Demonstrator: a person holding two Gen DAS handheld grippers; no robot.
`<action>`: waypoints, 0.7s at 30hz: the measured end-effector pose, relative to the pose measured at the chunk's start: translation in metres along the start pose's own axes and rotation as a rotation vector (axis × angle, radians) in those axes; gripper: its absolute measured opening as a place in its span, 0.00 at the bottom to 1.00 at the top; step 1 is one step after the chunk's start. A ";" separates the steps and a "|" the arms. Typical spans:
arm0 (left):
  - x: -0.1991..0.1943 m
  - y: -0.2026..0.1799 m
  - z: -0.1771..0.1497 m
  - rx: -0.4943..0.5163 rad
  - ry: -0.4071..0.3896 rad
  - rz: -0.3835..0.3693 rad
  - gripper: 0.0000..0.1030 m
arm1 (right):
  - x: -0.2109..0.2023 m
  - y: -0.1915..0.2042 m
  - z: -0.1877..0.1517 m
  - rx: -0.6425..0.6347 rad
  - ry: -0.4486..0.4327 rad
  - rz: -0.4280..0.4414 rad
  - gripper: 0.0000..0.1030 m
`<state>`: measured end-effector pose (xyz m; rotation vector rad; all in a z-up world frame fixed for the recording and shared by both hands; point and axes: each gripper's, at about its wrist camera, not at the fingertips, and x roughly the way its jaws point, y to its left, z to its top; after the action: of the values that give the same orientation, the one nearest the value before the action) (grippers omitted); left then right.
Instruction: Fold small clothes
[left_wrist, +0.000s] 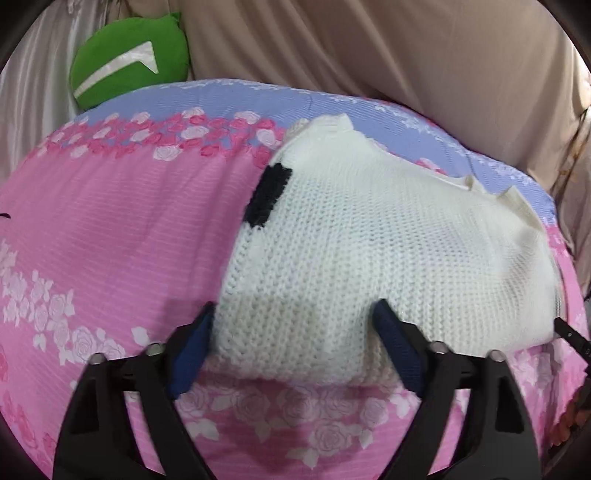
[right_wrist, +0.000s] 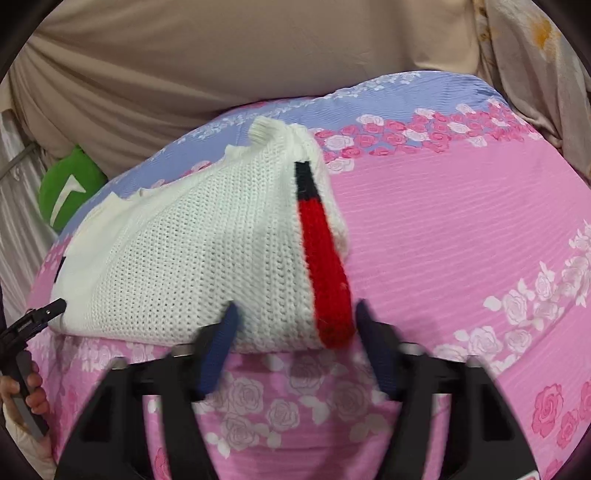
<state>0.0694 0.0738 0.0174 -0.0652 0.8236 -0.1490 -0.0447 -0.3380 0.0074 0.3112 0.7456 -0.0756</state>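
Note:
A small white knit sweater (left_wrist: 362, 251) lies folded on the pink floral bedsheet (left_wrist: 110, 229). It has a black patch (left_wrist: 267, 194) on its left edge. In the right wrist view the sweater (right_wrist: 192, 258) shows a red and black stripe (right_wrist: 325, 266) along its right edge. My left gripper (left_wrist: 295, 325) is open, its blue pads on either side of the sweater's near left corner. My right gripper (right_wrist: 295, 321) is open, its pads on either side of the near right corner by the red stripe. The left gripper's tip (right_wrist: 40, 317) shows at the sweater's left edge.
A green cushion (left_wrist: 129, 62) lies at the far left of the bed, also seen in the right wrist view (right_wrist: 70, 188). Beige draped cloth (left_wrist: 369, 48) rises behind the bed. The sheet has a blue band (left_wrist: 221, 99) at the far edge.

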 end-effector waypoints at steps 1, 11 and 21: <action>-0.004 0.001 0.000 0.005 -0.001 0.018 0.46 | -0.009 0.000 0.001 0.003 -0.020 0.013 0.11; -0.014 0.019 -0.015 0.034 0.001 0.088 0.11 | -0.014 -0.039 -0.021 0.075 0.023 -0.021 0.10; -0.065 -0.036 0.050 0.097 -0.178 -0.023 0.42 | -0.060 0.036 0.056 -0.042 -0.158 0.096 0.18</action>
<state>0.0586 0.0483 0.1027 0.0030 0.6376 -0.2019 -0.0453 -0.3236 0.0956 0.2971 0.5740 0.0057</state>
